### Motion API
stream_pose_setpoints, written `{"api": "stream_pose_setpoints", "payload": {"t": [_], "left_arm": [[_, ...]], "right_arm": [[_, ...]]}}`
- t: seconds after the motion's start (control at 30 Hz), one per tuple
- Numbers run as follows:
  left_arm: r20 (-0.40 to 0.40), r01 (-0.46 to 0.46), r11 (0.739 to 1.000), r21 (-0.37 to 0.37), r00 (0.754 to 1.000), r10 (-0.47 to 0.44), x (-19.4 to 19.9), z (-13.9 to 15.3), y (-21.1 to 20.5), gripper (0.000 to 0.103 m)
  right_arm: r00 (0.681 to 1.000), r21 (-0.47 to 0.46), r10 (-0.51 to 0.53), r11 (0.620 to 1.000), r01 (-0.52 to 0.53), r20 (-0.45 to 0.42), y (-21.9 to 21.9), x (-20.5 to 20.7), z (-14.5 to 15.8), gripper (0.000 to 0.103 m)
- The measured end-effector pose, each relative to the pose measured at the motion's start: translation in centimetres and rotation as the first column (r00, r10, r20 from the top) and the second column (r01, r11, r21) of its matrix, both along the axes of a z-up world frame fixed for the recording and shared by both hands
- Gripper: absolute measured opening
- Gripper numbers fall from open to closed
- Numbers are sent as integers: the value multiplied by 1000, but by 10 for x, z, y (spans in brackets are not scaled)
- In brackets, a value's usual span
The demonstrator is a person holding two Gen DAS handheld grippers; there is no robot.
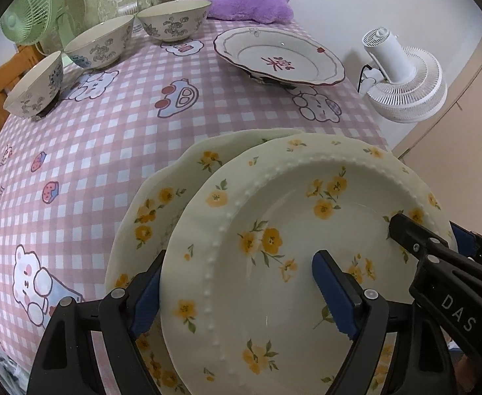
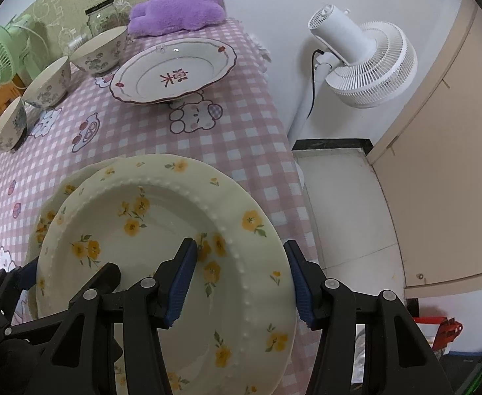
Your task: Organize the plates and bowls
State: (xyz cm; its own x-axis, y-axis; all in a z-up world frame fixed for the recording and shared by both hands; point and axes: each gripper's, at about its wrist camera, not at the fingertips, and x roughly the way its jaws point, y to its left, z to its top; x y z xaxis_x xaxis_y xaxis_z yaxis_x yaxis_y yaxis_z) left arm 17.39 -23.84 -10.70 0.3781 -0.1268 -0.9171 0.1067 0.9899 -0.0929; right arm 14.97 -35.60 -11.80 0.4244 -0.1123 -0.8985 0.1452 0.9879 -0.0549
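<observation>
Yellow-flower plate [image 1: 293, 247] sits atop matching second plate [image 1: 162, 204], offset, at near edge of checked tablecloth [image 1: 109, 151]. My left gripper [image 1: 237, 299] straddles plate's left rim, my right gripper [image 2: 241, 283] its right rim; jaws spread, whether pads press I cannot tell. Step, I judge: seating plate on stack. Next calls for centering, then fetching red-trimmed plate [image 1: 280, 56] beyond; three bowls [image 1: 101, 46] far left of stack.
</observation>
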Motion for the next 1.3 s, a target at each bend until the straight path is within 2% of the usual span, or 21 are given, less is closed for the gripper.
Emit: {"api": "stream_pose_setpoints", "payload": {"t": [0.23, 0.33, 0.4, 0.6, 0.63, 0.67, 0.77, 1.0, 1.3], "left_arm": [[11, -16, 999, 33, 1000, 16, 0, 0, 0, 88], [23, -12, 994, 105, 1000, 10, -3, 0, -5, 88], [25, -12, 992, 128, 1000, 9, -5, 1, -6, 87], [25, -17, 990, 139, 1000, 14, -11, 5, 0, 87], [29, -18, 990, 137, 999, 14, -12, 7, 1, 87], [35, -21, 991, 133, 999, 16, -12, 10, 3, 87], [51, -29, 993, 110, 998, 24, -14, 17, 9, 87], [39, -11, 997, 78, 999, 8, -20, 17, 11, 87], [38, -56, 993, 106, 998, 52, -20, 17, 14, 87]], "right_arm": [[1000, 20, -7, 1000, 7, 3, -1, 0, -3, 57], [1000, 2, 6, 1000, -6, -1, 3, -2, -3, 57], [1000, -18, 24, 1000, -24, 4, 8, -3, -3, 57], [1000, -11, -3, 1000, 3, 4, 3, -11, -1, 57], [1000, -9, -2, 1000, 2, 9, 2, -13, 2, 53], [1000, -16, 1, 1000, -1, 14, 1, -15, 4, 44], [1000, -20, 26, 999, -26, 12, 2, -19, 9, 35], [999, -51, 41, 998, -41, 2, 10, -18, 7, 35], [996, -38, 90, 995, -90, -16, 19, -10, -3, 35]]}}
